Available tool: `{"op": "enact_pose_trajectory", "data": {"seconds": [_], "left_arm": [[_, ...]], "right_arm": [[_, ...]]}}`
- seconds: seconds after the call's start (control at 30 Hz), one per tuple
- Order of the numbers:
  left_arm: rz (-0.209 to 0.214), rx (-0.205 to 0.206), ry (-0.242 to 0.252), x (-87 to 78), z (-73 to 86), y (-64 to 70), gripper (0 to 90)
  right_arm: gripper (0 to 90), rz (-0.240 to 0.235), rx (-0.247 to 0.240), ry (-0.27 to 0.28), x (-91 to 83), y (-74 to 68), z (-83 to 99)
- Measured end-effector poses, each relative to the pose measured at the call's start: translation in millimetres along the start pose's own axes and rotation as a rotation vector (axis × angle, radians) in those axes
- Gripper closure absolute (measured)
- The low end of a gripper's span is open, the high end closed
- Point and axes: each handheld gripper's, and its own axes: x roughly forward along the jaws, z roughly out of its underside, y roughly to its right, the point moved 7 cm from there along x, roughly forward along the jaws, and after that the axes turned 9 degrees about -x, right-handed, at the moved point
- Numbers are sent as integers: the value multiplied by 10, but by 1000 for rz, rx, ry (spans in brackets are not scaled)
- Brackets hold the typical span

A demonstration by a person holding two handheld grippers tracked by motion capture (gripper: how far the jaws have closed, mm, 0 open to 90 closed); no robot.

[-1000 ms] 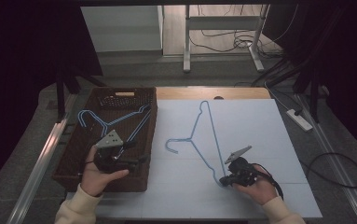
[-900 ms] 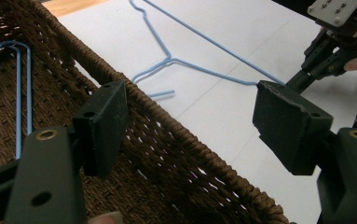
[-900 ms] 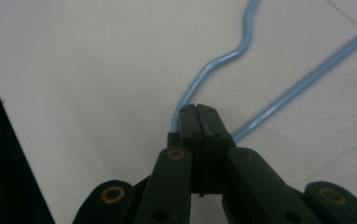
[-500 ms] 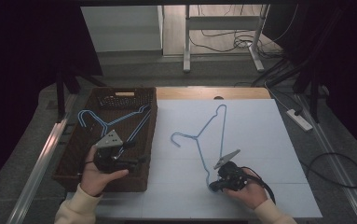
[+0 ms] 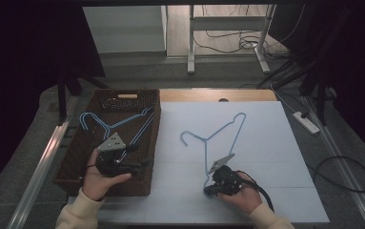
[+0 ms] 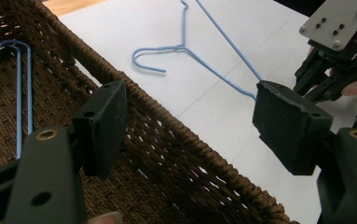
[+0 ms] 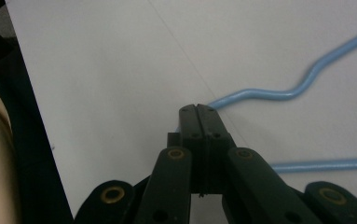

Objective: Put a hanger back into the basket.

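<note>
A white sheet [image 5: 266, 143] covered most of the table, with dark floor, cables and a desk frame beyond it. Nearest the person, the right gripper [image 5: 209, 190] lay low on the sheet, its jaws pressed together on the corner of a blue wire hanger [image 5: 218, 138]; in the right gripper view the blue wire [image 7: 269, 95] ran out from just behind the closed jaw tips, so the grip was on the wire itself, probably because a thin frame lying flat is easiest pinched at a bend. The hanger stretched away from that grip across the sheet, hook [image 5: 186, 137] pointing toward the basket, which suggested it was being drawn that way. To the left, the left gripper [image 5: 144, 163] was held over the near end of a brown wicker basket [image 5: 155, 143], jaws spread wide and empty, likely waiting to receive or steady the hanger. Farther back inside the basket lay a second blue hanger [image 5: 104, 125], flat on the weave.
</note>
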Motion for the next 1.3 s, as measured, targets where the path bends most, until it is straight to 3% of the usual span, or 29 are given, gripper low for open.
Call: {"op": "enact_pose_trajectory", "data": {"seconds": [0.6, 0.93, 1.17, 1.3], "left_arm": [[0, 1, 1, 4, -1, 2, 271], [-1, -1, 0, 3, 4, -6, 271], [-4, -4, 3, -6, 3, -23, 270], [-4, -4, 3, -10, 4, -28, 270]], "right_arm": [[900, 4, -14, 40, 179, -37, -236], [900, 6, -7, 61, 198, -26, -266], [900, 78, 19, 120, -65, 222, -321], [900, 141, 61, 138, -235, 533, -351]]}}
